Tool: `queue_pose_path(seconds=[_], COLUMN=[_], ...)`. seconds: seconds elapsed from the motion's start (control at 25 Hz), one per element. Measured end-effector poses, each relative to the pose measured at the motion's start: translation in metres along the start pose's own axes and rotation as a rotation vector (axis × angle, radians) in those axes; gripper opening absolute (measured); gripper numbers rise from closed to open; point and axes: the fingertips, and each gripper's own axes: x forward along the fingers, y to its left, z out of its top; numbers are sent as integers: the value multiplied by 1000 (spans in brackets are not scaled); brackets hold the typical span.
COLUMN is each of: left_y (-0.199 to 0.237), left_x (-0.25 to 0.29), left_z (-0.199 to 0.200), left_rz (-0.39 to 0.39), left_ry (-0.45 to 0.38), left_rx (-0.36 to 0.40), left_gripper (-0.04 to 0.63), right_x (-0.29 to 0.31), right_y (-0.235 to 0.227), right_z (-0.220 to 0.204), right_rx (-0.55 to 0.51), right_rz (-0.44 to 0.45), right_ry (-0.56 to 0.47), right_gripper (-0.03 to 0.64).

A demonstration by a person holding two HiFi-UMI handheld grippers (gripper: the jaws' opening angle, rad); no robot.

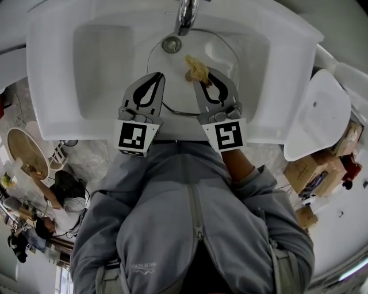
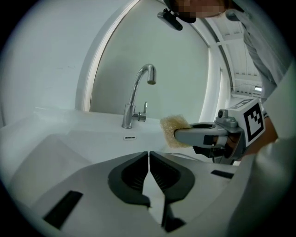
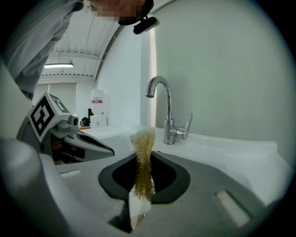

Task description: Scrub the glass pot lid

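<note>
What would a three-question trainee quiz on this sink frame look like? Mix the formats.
1. True or false: the left gripper has its jaws wide open.
2. The right gripper is clamped on: A) a bottle brush; B) a scrub pad; C) a bar of soap.
3. Fill in: the glass pot lid lies in the ___ below the faucet.

Key
1. False: its jaws are together, with nothing between them.
2. B.
3. sink basin.
</note>
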Motion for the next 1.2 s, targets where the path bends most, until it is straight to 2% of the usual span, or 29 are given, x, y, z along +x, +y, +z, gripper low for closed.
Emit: queue_pose_path(seconds=[0.2,0.4,0.44,0.48,0.52,0.64,0.76,0.96,1.2], left_y=[17,33,35,36,36,39,46,46,40], left_x=[7,10,12,13,15,17,18,22,28], left_z=[-35,-58,-62,-68,-75,-99,-117,-134,-153], left_rz=[29,48,45,36,23,4,23,-10,-98], left_ry=[163,266,288,315,347,451,535,609,665], left_rx=[-62,-118,-135,-163,-199,-307,-365,-471,-649], left_gripper=[12,16,39,117,163,181,227,229,229], right_x=[12,25,27,28,30,33,37,37,38], right_y=[5,6,6,5,5,2,0,-1,-2], right_z=[-14,-20,-21,-21,-22,-22,-19,-16,-12], right_rx=[-3,-11,-12,-13,-12,-5,1,8,14], right_rz=[28,41,42,42,42,37,34,31,28], right_ry=[36,61,64,67,72,73,60,51,38], right_gripper=[46,46,46,46,46,46,46,46,46])
